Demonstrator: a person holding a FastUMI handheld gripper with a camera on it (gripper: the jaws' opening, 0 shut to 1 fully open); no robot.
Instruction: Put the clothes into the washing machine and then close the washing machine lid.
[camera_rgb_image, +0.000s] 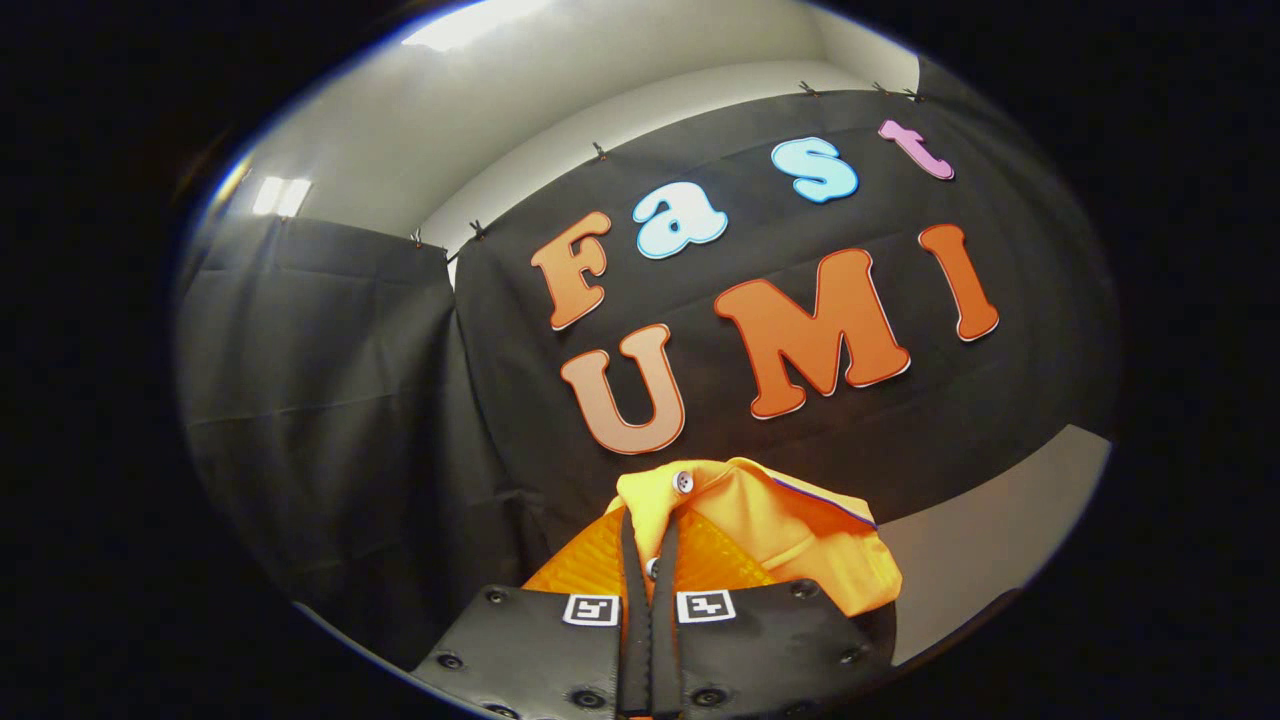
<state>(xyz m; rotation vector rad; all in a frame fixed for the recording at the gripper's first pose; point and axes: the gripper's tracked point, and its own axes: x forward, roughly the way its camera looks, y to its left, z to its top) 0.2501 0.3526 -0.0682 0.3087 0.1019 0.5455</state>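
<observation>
Against the black cloth booth wall (330, 400), the gripper (650, 545), fingers pinched together on the orange garment (770, 530), lifts it clear, presumably for carrying to the washing machine.

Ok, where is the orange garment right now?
In the gripper view, the orange garment is pinched between the closed fingers of the gripper, bunched up just ahead of them and held up in front of the black cloth wall.

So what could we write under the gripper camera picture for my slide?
Gripper jaws shut on an orange garment, lifted in front of the booth's black cloth wall.
</observation>
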